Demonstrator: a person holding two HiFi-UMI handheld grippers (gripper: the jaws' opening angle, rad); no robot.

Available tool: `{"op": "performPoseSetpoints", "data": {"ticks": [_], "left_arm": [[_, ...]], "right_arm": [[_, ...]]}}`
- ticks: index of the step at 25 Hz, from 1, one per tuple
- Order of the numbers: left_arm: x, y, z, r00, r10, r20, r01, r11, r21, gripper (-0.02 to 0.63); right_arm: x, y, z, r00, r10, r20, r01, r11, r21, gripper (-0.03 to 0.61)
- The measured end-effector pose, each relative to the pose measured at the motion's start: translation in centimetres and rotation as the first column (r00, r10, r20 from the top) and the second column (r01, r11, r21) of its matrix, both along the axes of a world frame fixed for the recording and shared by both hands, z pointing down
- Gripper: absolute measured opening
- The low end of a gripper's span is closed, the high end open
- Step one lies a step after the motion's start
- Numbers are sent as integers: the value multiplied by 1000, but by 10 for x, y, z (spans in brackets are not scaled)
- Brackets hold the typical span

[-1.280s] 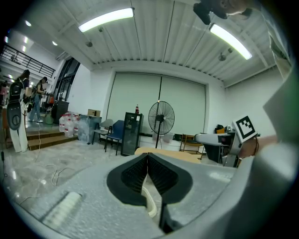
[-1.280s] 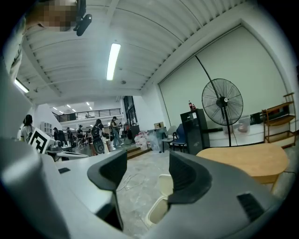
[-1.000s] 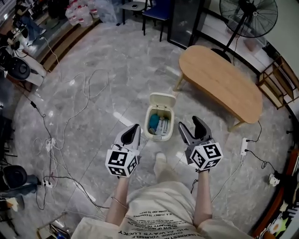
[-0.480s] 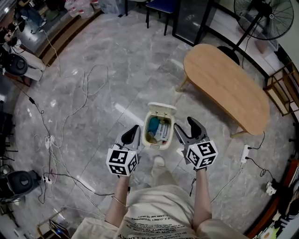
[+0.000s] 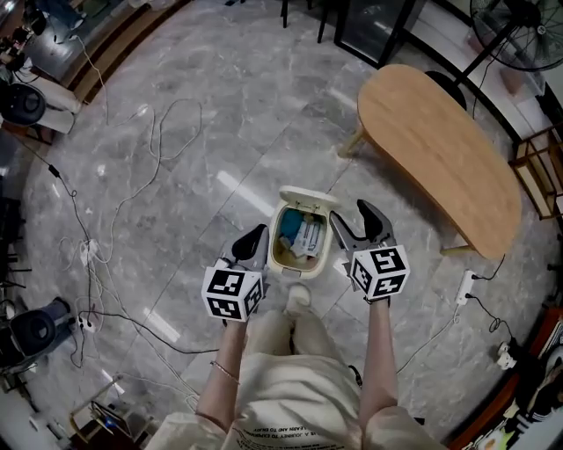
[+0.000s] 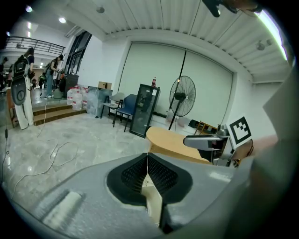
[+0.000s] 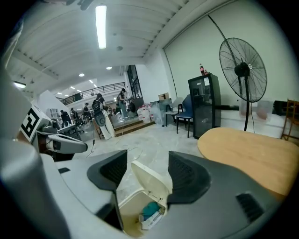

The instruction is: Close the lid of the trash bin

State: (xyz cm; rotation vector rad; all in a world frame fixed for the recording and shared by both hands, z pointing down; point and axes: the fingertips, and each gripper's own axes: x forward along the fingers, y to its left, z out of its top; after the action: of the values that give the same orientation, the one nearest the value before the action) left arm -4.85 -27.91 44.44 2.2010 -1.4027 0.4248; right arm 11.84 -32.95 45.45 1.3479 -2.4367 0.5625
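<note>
A small cream trash bin [image 5: 283, 253] stands on the grey floor with its lid [image 5: 310, 198] tipped up at the far side; teal and white rubbish lies inside. My left gripper [image 5: 255, 235] is shut and empty, just left of the bin. My right gripper [image 5: 354, 221] is open just right of the bin, level with its rim. In the right gripper view the raised lid [image 7: 150, 179] and the bin's open mouth [image 7: 128, 210] show between the open fingers [image 7: 187, 175], untouched. The left gripper view shows the pads [image 6: 159, 175] pressed together, a strip of the cream bin [image 6: 153, 203] below them.
A long wooden table [image 5: 440, 149] stands to the right of the bin. Cables [image 5: 132, 176] trail over the floor at the left. A power strip [image 5: 464, 286] lies at the right. A standing fan [image 5: 519, 26] and a black cabinet [image 7: 205, 102] are beyond. My shoe [image 5: 299, 297] is just before the bin.
Both grippers have come forward to flank the bin, which now sits closer to my feet. The lid is still up. Left stays shut, right stays open.
</note>
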Motion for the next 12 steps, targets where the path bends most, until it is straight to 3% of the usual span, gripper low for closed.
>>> {"op": "performPoseSetpoints", "data": {"ticks": [12], "left_arm": [[-3,-13,69,1000,10,-17,-12,994,-112,23]], "right_arm": [[-23,-26,68,970,-146,-195,143,989,-29,278]]}}
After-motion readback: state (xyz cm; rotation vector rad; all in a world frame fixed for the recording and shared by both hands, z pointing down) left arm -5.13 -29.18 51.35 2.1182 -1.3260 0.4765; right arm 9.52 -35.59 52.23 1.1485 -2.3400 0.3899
